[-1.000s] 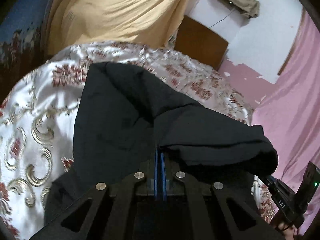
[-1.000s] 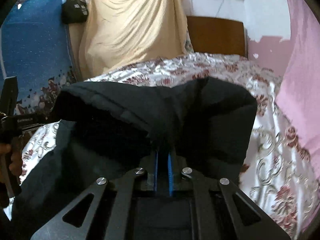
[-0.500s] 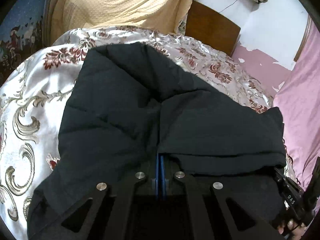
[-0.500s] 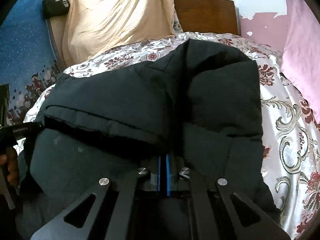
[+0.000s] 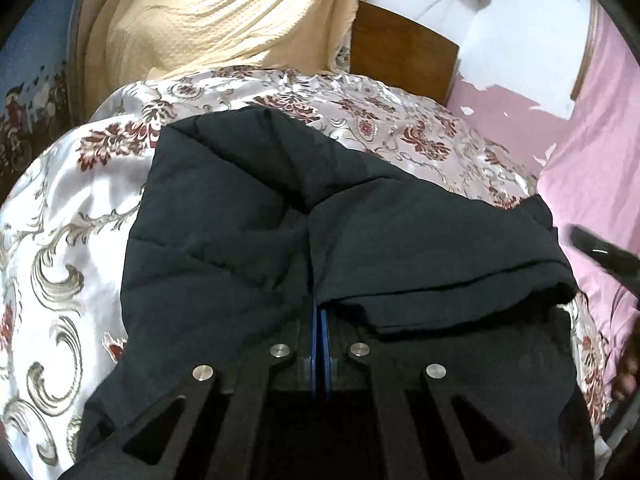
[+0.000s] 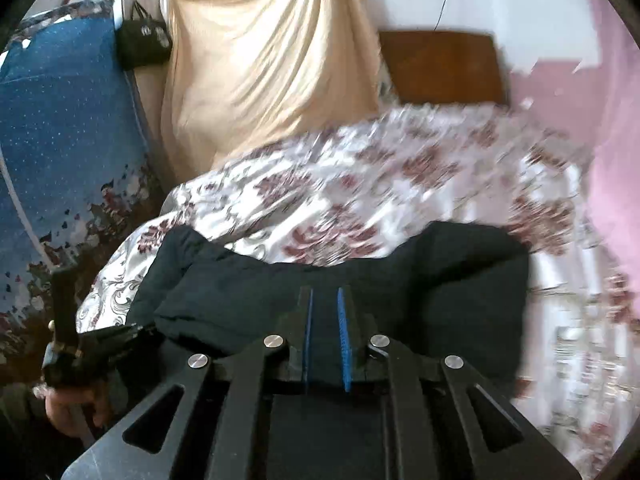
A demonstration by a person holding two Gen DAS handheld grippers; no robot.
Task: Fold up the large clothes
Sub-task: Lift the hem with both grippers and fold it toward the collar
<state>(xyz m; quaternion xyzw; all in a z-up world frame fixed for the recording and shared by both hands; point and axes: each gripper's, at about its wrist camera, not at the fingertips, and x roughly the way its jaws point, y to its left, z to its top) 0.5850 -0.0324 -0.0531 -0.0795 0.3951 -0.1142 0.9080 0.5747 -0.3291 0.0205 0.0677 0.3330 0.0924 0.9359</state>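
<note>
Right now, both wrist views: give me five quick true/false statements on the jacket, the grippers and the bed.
1. The black jacket lies on a floral bedspread. True.
2. The left gripper is wide open. False: it is shut, pinching jacket fabric.
3. The right gripper has a gap between its blue pads. True: the jaws are opening, nothing is pinched.
4. The jacket is red. False: black.
5. A yellow cloth hangs behind the bed. True.
</note>
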